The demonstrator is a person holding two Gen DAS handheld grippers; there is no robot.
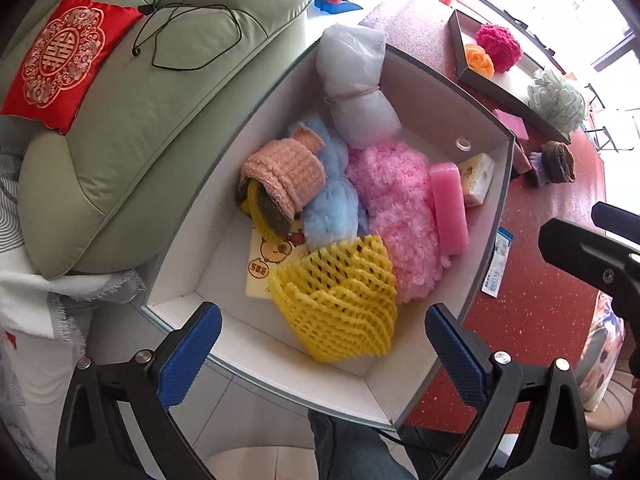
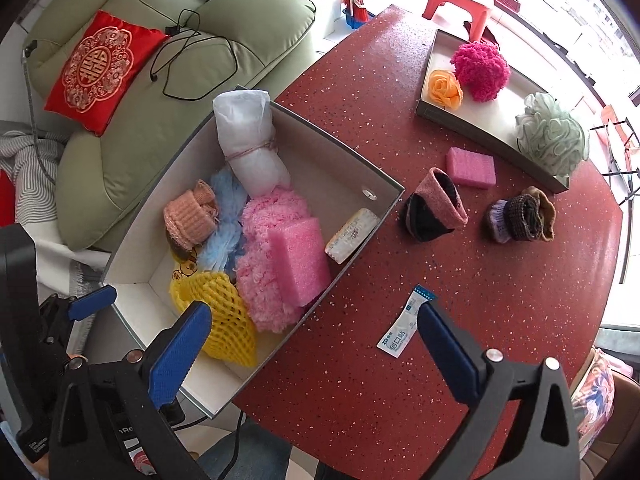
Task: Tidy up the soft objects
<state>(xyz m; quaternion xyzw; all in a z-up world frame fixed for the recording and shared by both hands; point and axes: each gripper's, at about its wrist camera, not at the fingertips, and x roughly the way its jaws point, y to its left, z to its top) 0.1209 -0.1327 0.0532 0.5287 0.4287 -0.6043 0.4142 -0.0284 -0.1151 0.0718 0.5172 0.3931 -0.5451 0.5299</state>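
Observation:
A grey box [image 1: 498, 216] [image 2: 384, 208] with white inner walls holds a yellow foam net [image 1: 340, 304] [image 2: 218, 312], a pink fluffy ball [image 1: 396, 216] [image 2: 260, 248], a pink sponge [image 1: 448, 206] [image 2: 298, 262], a blue puff [image 1: 332, 208], a peach knit roll [image 1: 284, 176] [image 2: 186, 216], a tied white bundle [image 1: 356, 88] [image 2: 248, 140] and a tissue pack [image 1: 476, 178] [image 2: 352, 234]. My left gripper [image 1: 322, 354] hangs open above the yellow net, empty. My right gripper [image 2: 310, 354] is open and empty over the box's near corner and the red table [image 2: 500, 288].
On the table lie a second pink sponge [image 2: 471, 167], two sock rolls [image 2: 434, 210] [image 2: 522, 216], and a plaster packet [image 2: 404, 328]. A tray [image 2: 476, 130] holds an orange rose [image 2: 445, 89], magenta pompom [image 2: 480, 70] and green bath puff [image 2: 552, 134]. A green sofa [image 1: 132, 128] with a red cushion [image 1: 66, 60] stands left.

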